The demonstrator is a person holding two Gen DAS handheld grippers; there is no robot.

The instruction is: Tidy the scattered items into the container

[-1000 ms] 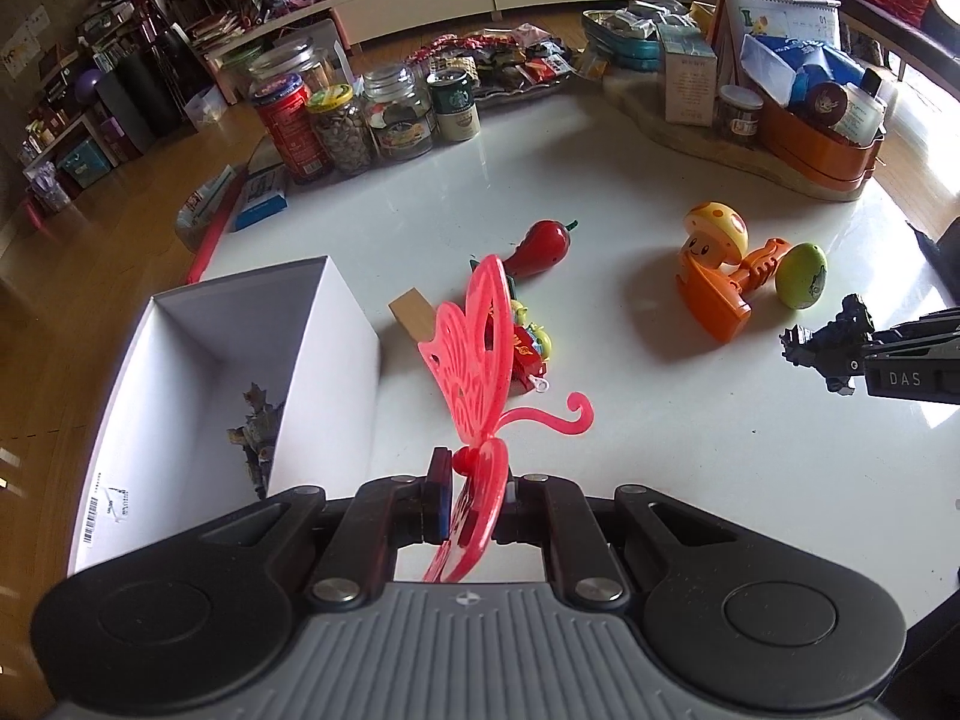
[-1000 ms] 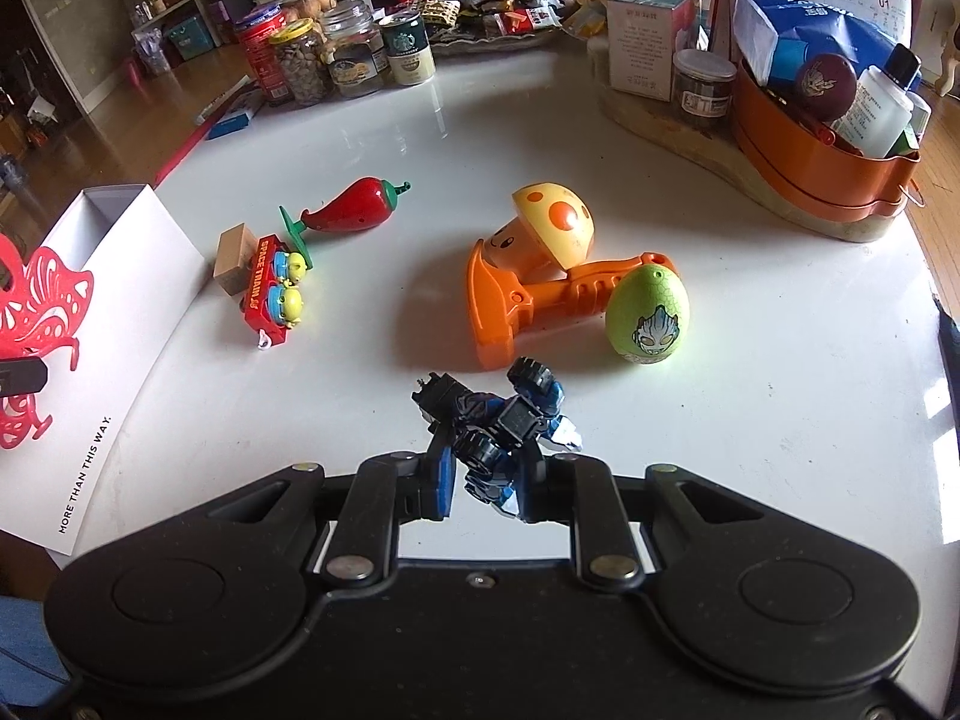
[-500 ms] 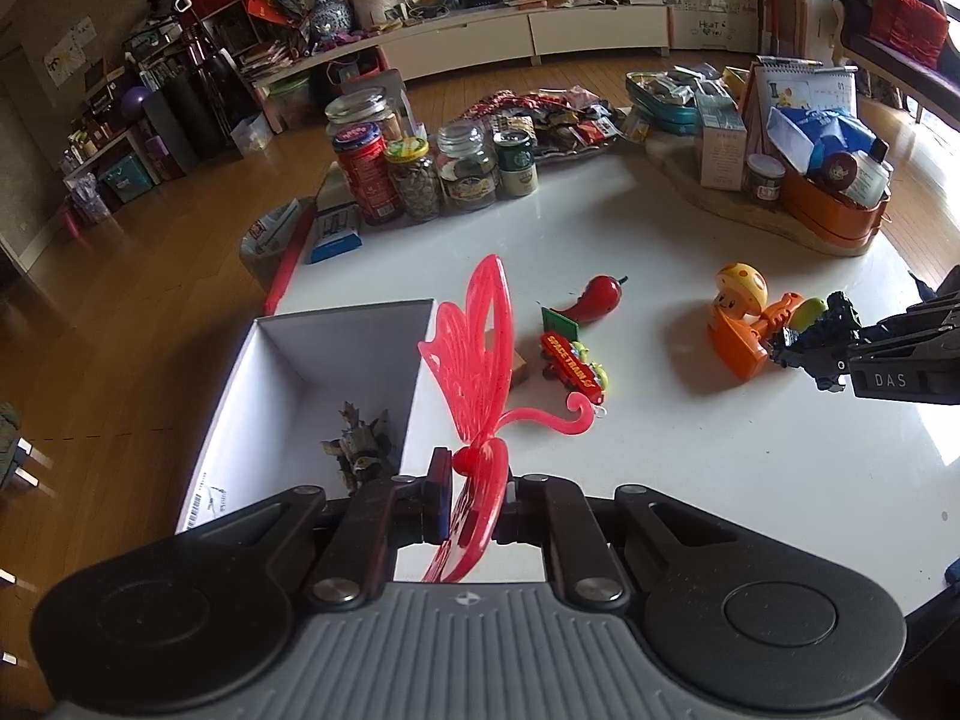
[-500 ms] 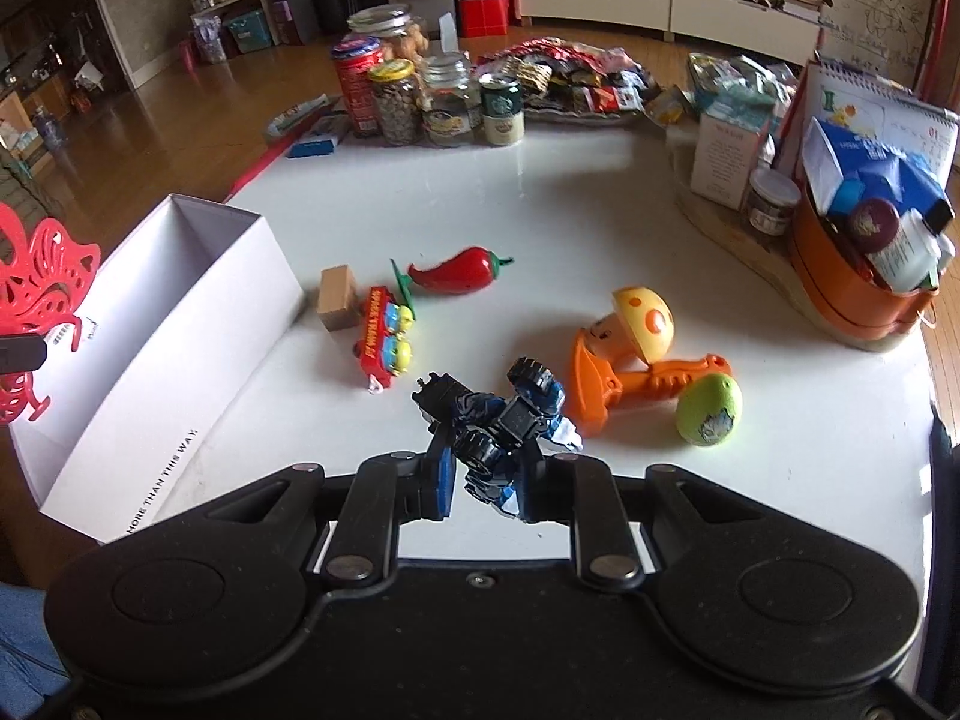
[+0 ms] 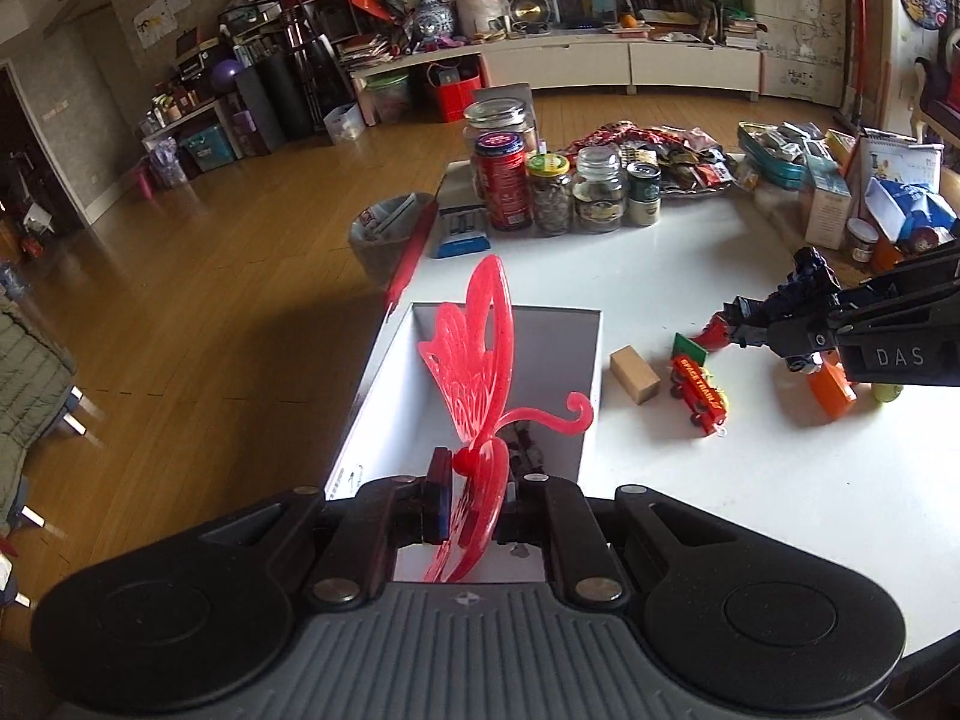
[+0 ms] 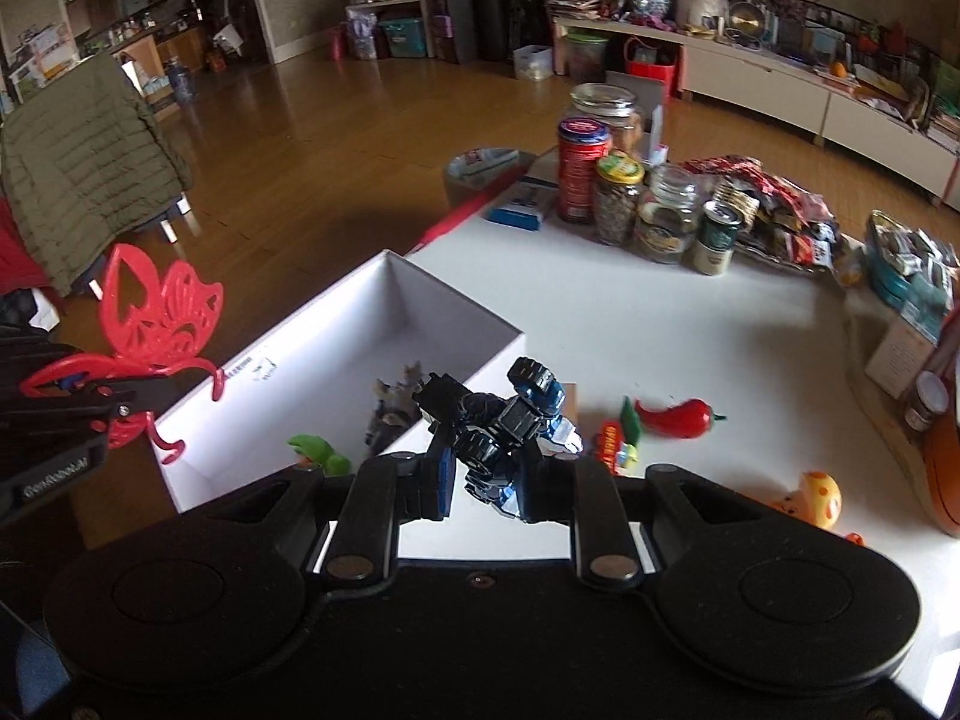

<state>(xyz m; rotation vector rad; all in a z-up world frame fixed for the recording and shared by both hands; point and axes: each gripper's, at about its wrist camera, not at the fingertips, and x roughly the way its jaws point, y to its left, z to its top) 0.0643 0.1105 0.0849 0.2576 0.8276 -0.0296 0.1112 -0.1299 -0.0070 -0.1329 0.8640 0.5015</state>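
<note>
My left gripper (image 5: pixel 474 498) is shut on a red plastic butterfly (image 5: pixel 480 360) and holds it above the open white box (image 5: pixel 570 324). The butterfly also shows in the right wrist view (image 6: pixel 156 324). My right gripper (image 6: pixel 486 474) is shut on a dark blue robot toy (image 6: pixel 504 420), held above the box's right wall (image 6: pixel 456 312). The box holds a grey figure (image 6: pixel 396 408) and a green toy (image 6: pixel 318 450). On the table lie a wooden block (image 5: pixel 635 373), a red toy train (image 5: pixel 701 394), a red chili (image 6: pixel 678 417), an orange mushroom toy (image 6: pixel 816 498).
Jars and cans (image 5: pixel 552 192) stand at the table's far edge beside a tray of snacks (image 5: pixel 660 150). An orange basket (image 6: pixel 942 468) and boxes sit at the right. The table's left edge drops to a wooden floor with a bin (image 5: pixel 384 234).
Both grippers have risen and moved left toward the box. The butterfly is now over the box opening and the robot toy is at the box's right wall.
</note>
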